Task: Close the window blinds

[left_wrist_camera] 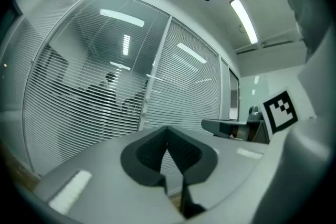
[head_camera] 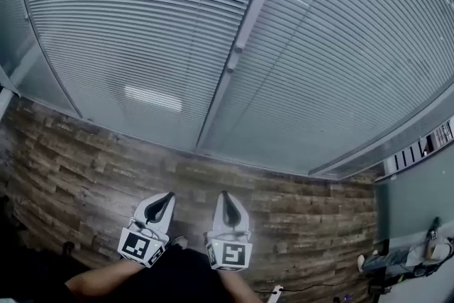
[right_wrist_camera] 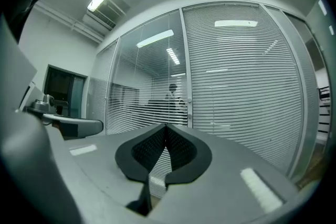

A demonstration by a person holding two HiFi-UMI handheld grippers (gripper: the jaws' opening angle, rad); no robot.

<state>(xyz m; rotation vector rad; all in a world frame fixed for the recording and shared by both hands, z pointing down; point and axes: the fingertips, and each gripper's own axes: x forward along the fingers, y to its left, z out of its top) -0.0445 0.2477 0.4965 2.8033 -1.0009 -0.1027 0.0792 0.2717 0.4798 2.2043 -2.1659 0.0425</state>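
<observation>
White slatted blinds hang behind a glass wall in two panels, a left panel (head_camera: pixel 142 46) and a right panel (head_camera: pixel 340 74), split by a white frame post (head_camera: pixel 245 25). Two small knobs (head_camera: pixel 234 57) sit on that post. In the left gripper view the left panel (left_wrist_camera: pixel 84 107) lets dim shapes show between its slats. Low over the floor, well short of the glass, my left gripper (head_camera: pixel 163 201) and right gripper (head_camera: pixel 225 198) point at the wall side by side. Both are shut with nothing between the jaws, as the gripper views show for the left gripper (left_wrist_camera: pixel 168 131) and the right gripper (right_wrist_camera: pixel 166 128).
Brown wood-plank flooring (head_camera: pixel 85 174) runs up to the glass wall. A white power strip with a cable (head_camera: pixel 275 292) lies near my feet. Dark gear and a chair base (head_camera: pixel 415 257) stand at the right. A person (right_wrist_camera: pixel 172 93) is visible beyond the glass.
</observation>
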